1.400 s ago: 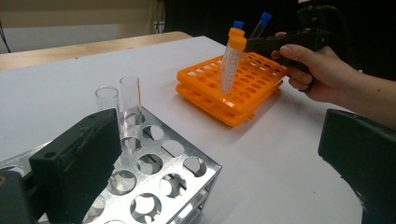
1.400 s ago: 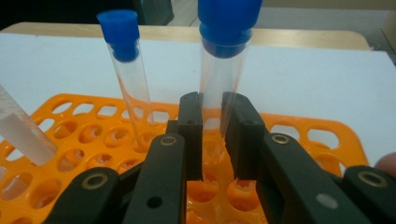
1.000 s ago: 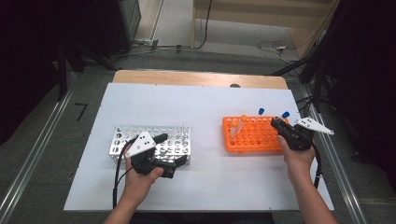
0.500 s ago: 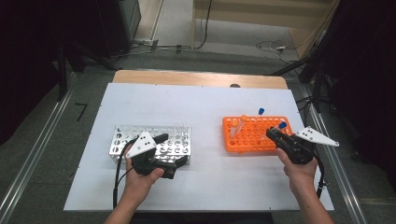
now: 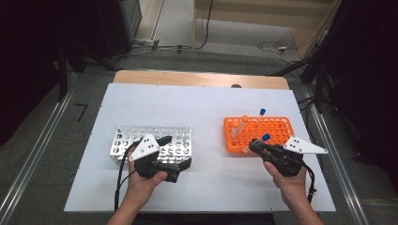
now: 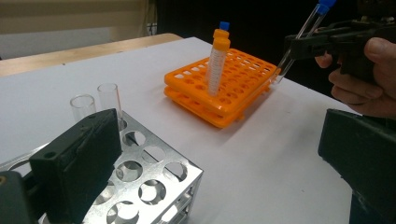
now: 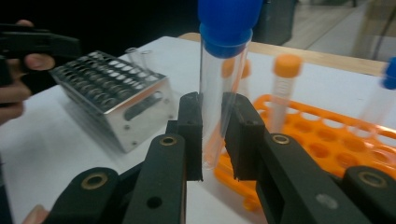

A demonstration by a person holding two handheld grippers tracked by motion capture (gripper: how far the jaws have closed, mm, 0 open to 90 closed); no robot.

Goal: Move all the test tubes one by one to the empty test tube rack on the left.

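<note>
Gripping the blue-capped tube (image 7: 219,88) tight in my right tool (image 7: 212,140), I am keeping it upright while carrying it toward the metal rack (image 5: 150,140)

tube (image 7: 219,88): clear glossy plastic in your right tool (image 7: 212,135), blue cap
left rack (image 5: 155,143): shiny metal
right rack (image 5: 277,129): orange plastic
counter (image 5: 202,108): matt white
</note>
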